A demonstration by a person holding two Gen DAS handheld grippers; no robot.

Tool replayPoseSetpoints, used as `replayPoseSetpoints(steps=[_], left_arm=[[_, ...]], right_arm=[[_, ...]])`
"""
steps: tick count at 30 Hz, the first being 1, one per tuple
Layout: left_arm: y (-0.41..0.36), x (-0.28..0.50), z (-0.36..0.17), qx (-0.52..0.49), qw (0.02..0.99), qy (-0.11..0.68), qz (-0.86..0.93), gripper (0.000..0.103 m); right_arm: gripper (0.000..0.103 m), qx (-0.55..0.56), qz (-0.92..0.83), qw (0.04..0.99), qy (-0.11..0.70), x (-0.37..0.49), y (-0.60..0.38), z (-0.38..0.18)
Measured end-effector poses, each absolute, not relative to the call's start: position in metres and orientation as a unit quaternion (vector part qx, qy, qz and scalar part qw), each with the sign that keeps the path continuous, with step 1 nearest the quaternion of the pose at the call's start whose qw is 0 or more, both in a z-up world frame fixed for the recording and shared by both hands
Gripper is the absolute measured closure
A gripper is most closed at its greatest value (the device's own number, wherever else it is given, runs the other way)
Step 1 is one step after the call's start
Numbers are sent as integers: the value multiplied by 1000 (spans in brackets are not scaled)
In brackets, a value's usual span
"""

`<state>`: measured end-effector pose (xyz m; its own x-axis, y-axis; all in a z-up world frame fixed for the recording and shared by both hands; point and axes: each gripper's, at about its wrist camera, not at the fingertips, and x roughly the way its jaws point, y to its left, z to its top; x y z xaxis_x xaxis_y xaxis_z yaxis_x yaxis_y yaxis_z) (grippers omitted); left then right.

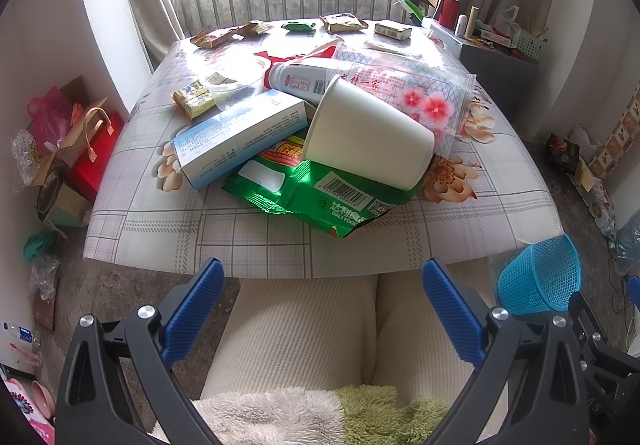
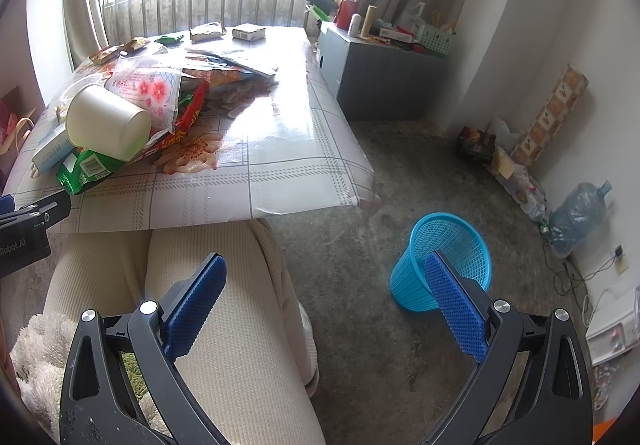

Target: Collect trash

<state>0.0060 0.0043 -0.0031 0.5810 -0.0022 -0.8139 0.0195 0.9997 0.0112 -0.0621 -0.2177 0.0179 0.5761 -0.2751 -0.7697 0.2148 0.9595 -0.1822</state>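
Note:
A heap of trash lies on the table (image 1: 168, 245): a white paper cup (image 1: 372, 141) on its side, a green snack wrapper (image 1: 320, 193), a pale blue carton (image 1: 240, 137), a white bottle (image 1: 304, 75) and a flowered plastic bag (image 1: 412, 85). My left gripper (image 1: 322, 277) hangs open in front of the table edge, over a person's lap. My right gripper (image 2: 326, 271) is open too, above the floor beside the lap, empty. A blue mesh wastebasket (image 2: 444, 261) stands on the floor, partly behind the right finger. The cup (image 2: 108, 125) shows there too.
More wrappers (image 1: 224, 35) and a small box (image 1: 392, 29) lie at the table's far edge. A grey cabinet (image 2: 380, 81) with clutter stands right of the table. Bags (image 1: 80, 141) sit on the floor at left; a water jug (image 2: 576, 213) and cables at right.

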Motion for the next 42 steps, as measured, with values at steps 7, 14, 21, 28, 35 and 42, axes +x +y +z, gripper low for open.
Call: replayPoseSetpoints(steps=[7, 14, 21, 28, 35, 42], left_arm=[[4, 6, -3, 10, 889, 459, -6, 6], [9, 3, -10, 8, 888, 459, -5, 6], [10, 3, -12, 9, 888, 460, -5, 6], [10, 4, -12, 9, 887, 461, -6, 6], [13, 3, -15, 7, 887, 462, -4, 6], [35, 16, -13, -1, 894, 448, -14, 6]], right_arm=[[8, -34, -138, 887, 440, -61, -217, 18], [8, -34, -138, 887, 440, -61, -217, 18], [8, -33, -138, 887, 440, -61, -217, 18], [8, -33, -139, 887, 440, -62, -217, 18], [8, -31, -142, 886, 439, -60, -217, 16], [8, -22, -134, 893, 429, -50, -213, 20]])
